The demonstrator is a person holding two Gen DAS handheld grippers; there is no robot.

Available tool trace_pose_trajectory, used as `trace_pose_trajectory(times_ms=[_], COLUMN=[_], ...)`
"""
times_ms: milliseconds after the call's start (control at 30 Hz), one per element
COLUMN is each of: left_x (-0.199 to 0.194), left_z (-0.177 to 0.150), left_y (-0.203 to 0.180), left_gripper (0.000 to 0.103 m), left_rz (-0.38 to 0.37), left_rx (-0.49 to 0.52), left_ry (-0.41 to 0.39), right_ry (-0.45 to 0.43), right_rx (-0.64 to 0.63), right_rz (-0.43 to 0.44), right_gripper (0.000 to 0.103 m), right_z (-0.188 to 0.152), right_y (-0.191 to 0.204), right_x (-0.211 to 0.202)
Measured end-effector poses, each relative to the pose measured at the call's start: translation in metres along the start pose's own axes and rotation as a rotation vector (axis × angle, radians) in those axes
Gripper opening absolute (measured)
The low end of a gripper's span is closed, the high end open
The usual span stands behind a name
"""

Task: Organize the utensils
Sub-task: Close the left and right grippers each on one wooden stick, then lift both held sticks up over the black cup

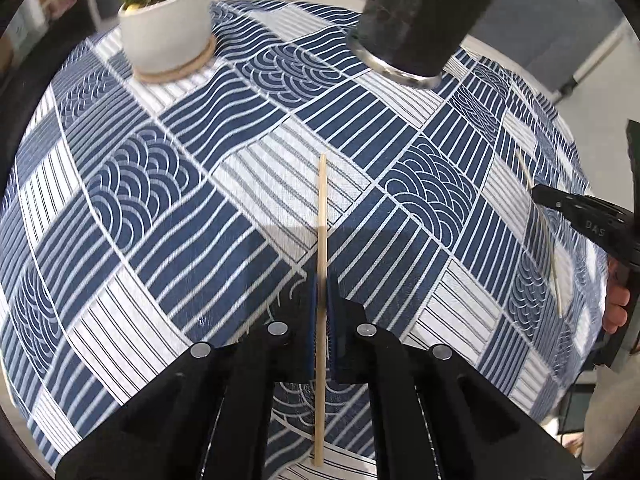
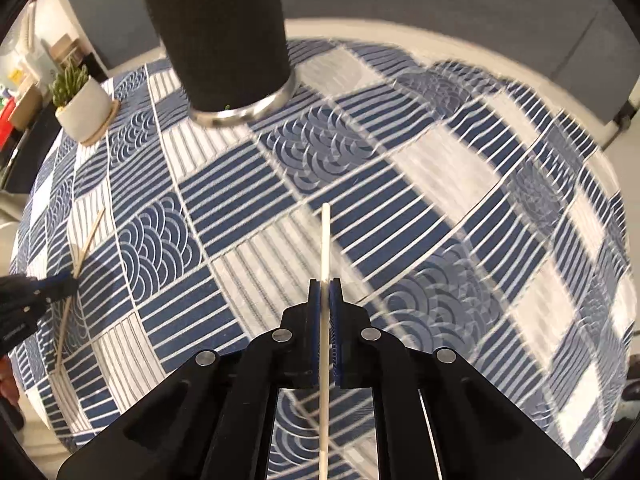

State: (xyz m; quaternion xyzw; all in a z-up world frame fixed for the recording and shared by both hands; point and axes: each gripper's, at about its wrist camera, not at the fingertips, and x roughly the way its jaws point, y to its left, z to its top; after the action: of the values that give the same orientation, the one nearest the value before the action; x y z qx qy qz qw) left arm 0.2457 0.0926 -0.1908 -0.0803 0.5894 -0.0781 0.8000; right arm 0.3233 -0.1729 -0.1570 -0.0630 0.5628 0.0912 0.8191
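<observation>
Up close, the left gripper is clamped on a wooden chopstick, its blue-padded fingers pressed flat against the stick's sides. The stick runs lengthwise between them, parallel to the fingers; one end juts past the fingertips over the blue-and-white patterned tablecloth, and the other trails back under the gripper body.

The right gripper is likewise closed on a paler chopstick, gripped the same way, its long axis in line with the fingers and its forward end pointing toward the black cylindrical holder.

From the left wrist view, the right gripper enters at the frame's right edge, its chopstick slanting steeply across the cloth, with the fingers of a hand just behind it.

Farther off, the black holder with its metal base ring stands upright on the table, well apart from both sticks.

Farthest back, a white pot holding a green plant sits on a woven coaster near the table's far edge.
</observation>
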Motion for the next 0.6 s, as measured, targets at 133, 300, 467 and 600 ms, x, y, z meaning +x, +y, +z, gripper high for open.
trace_pose_trajectory(times_ms=[133, 300, 467, 600], left_x=[-0.007, -0.025, -0.050, -0.071], left_z=[-0.002, 0.000, 0.012, 0.030], left_y=[0.001, -0.003, -0.008, -0.014], left_gripper=[0.005, 0.005, 0.005, 0.005], left_rz=[-0.015, -0.025, 0.008, 0.038], left_rx=[-0.043, -0.089, -0.083, -0.078], left_ry=[-0.003, -0.037, -0.101, -0.156], right_ry=[-0.035, -0.091, -0.167, -0.221], right_rx=[-0.048, -0.096, -0.124, -0.150], right_rz=[-0.014, -0.017, 0.006, 0.032], right_gripper=[0.005, 0.005, 0.005, 0.005], right_z=[0.012, 0.029, 0.043, 0.058], right_y=[-0.008, -0.015, -0.021, -0.024], right_x=[-0.022, -0.048, -0.074, -0.094])
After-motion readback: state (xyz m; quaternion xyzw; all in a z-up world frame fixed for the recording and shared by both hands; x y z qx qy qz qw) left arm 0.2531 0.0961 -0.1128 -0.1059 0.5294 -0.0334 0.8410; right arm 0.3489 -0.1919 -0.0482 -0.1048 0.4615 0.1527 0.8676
